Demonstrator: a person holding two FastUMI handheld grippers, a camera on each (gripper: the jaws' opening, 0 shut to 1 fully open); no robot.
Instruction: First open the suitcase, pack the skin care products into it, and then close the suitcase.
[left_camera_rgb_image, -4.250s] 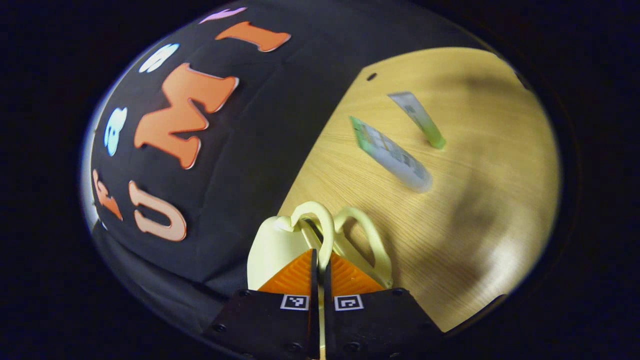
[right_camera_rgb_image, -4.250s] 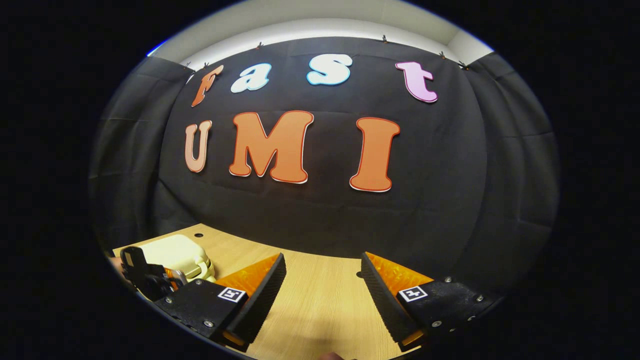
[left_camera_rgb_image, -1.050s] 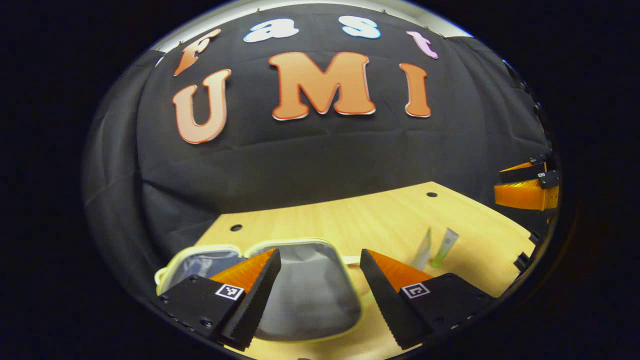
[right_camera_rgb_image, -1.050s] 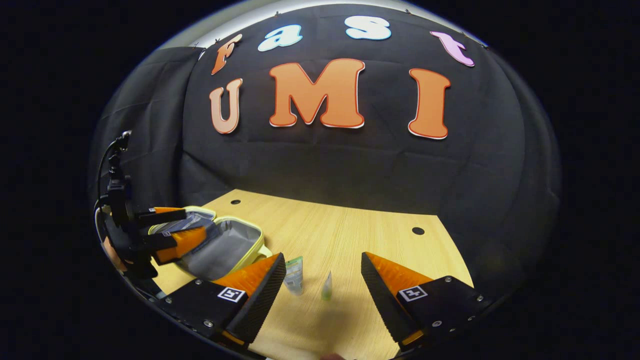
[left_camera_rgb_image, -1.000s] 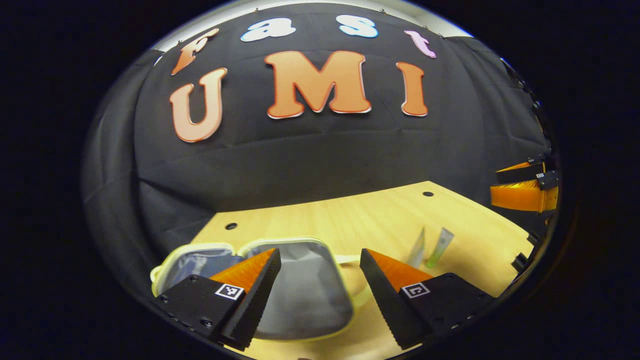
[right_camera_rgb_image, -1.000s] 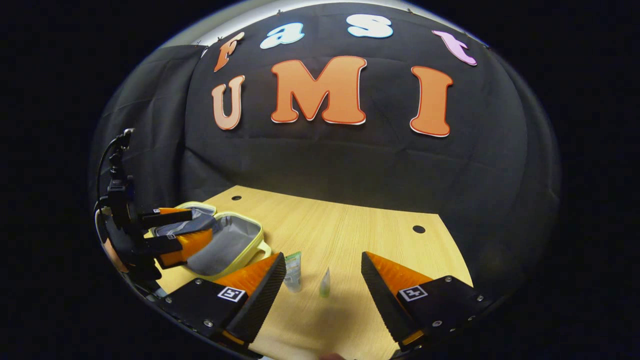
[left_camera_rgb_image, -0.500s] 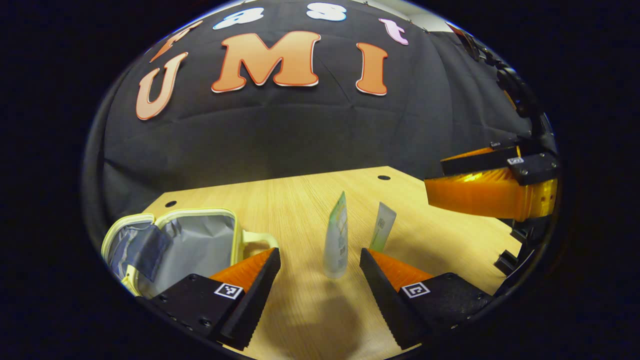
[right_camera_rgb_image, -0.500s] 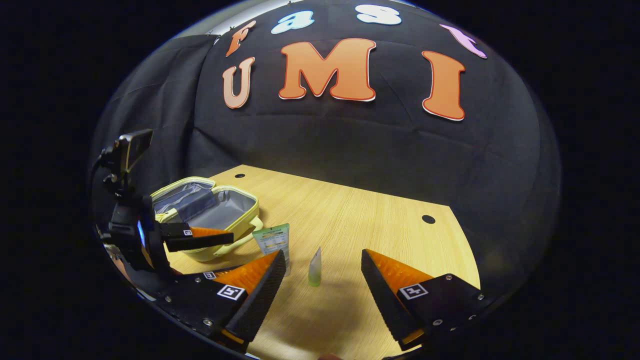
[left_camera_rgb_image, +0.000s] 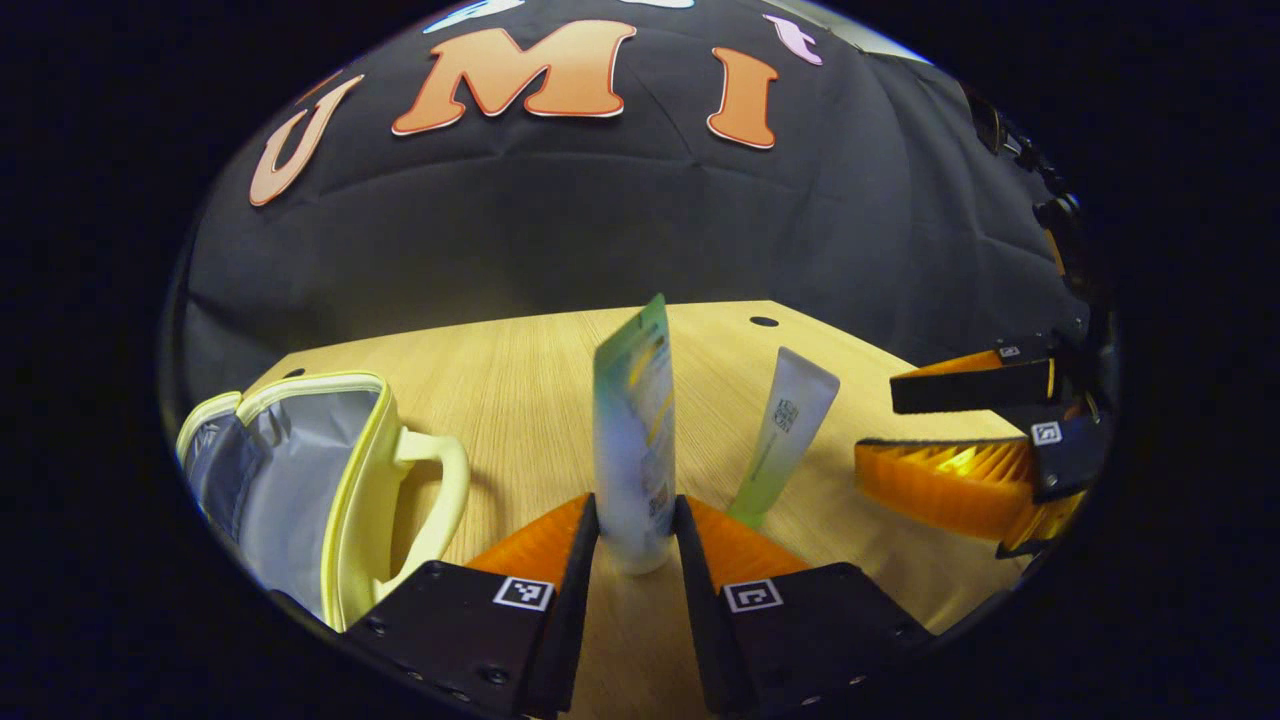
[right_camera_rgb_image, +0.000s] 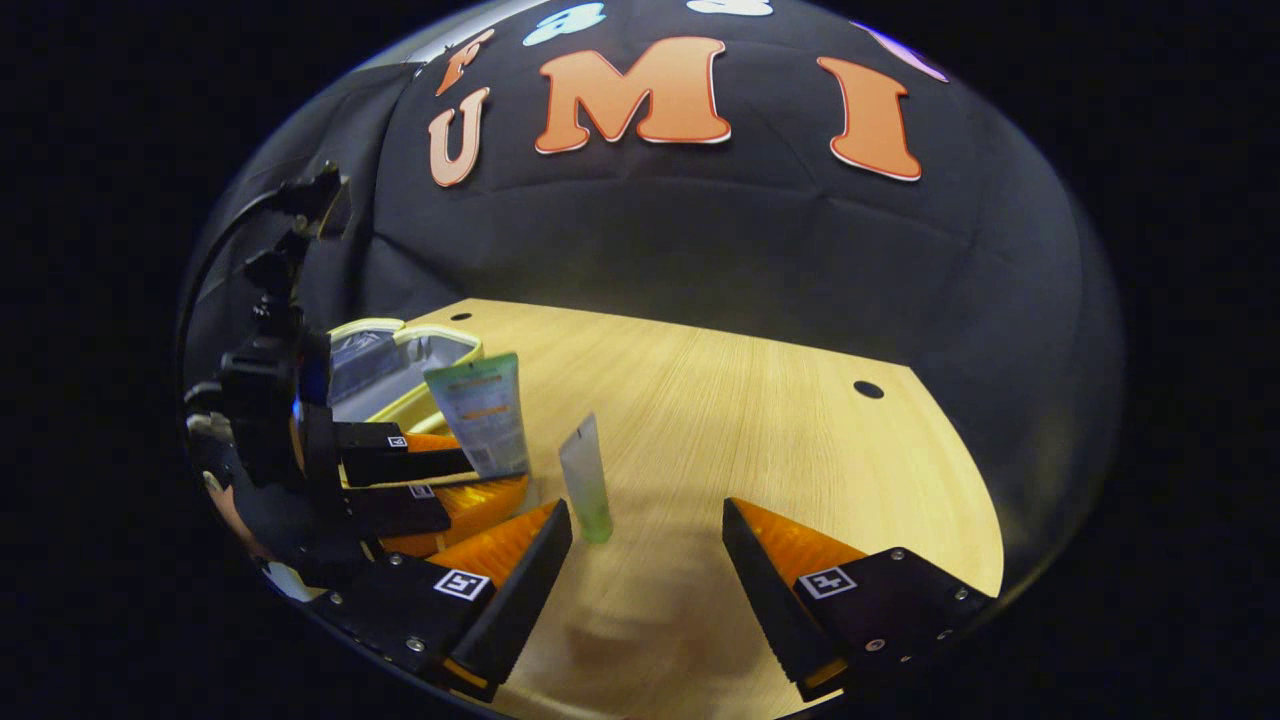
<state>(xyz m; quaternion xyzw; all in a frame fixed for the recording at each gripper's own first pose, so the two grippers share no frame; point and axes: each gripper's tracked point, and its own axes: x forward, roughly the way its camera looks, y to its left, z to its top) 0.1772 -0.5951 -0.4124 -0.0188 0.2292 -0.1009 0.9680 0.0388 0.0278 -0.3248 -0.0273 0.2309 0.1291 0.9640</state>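
- Two tubes stand cap-down on the table, long axes near upright: a larger tube and, just to its right in the left gripper view, a slimmer tube with a green lower end, leaning a little.
- The left gripper has its fingers on either side of the larger tube's lower end, jaws narrowed to the tube's width. Both fingers appear to touch it, though whether they are truly pressing is hard to judge from this angle.
- The tube's crimped top rises well above the fingers, so the hold is low on its body, close to the cap.
- The suitcase lies open to the left of that gripper, grey lining up, handle toward the tubes. The carry, as I judge it, goes leftward over the near rim.
- The right gripper has its jaws wide apart with nothing between them. In the right gripper view the slimmer tube stands ahead and a little left of the gap, near the left finger's tip.
- That gripper is the nearer one to the slimmer tube; it would need to shift left to centre the tube between its fingers.
- From that side the larger tube stands farther off, with the left gripper around its base and the suitcase beyond.
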